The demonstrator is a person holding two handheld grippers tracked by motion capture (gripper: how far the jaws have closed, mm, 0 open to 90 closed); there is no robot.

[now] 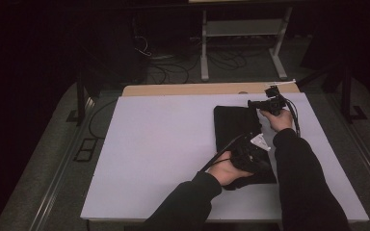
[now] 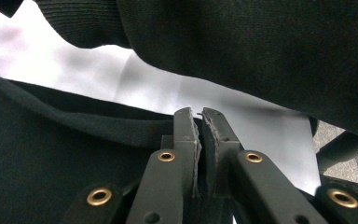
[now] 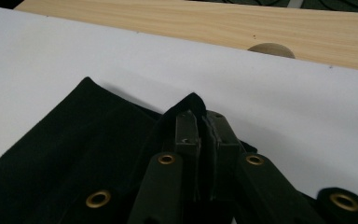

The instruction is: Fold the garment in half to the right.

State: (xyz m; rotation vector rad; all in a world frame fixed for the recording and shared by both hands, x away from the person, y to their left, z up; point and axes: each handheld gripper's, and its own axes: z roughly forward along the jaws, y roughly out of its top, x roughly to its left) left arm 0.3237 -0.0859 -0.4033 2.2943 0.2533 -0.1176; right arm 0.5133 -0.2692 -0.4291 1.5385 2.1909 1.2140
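Two grippers, both clamped on one black cloth [image 1: 236, 130] spread over the right part of a white board [image 1: 164, 144]. Left gripper [image 2: 200, 126] pinched tight on the cloth's near edge, fabric running off to its left as a rolled hem [image 2: 74, 114], a dark sleeve [image 2: 261, 51] hanging above and beyond its tips. Right gripper [image 3: 200, 122] closed on a far corner, a small peak of fabric [image 3: 193, 99] pushed up just past its tips, the rest of the cloth falling away below and to its left; beyond it more white board, then a wooden tabletop [image 3: 214, 25] with a round cutout [image 3: 266, 49].

Soft, light and limp by the look of it — folds and sags wherever unsupported, no stiffness to carry a shape. Not fragile; little risk beyond slipping out of a shallow bite. Best taken at edges or corners, deep enough to catch the hem, one gripper at each end so the fabric stays taut between them — likely a fold or a straightening in hand.
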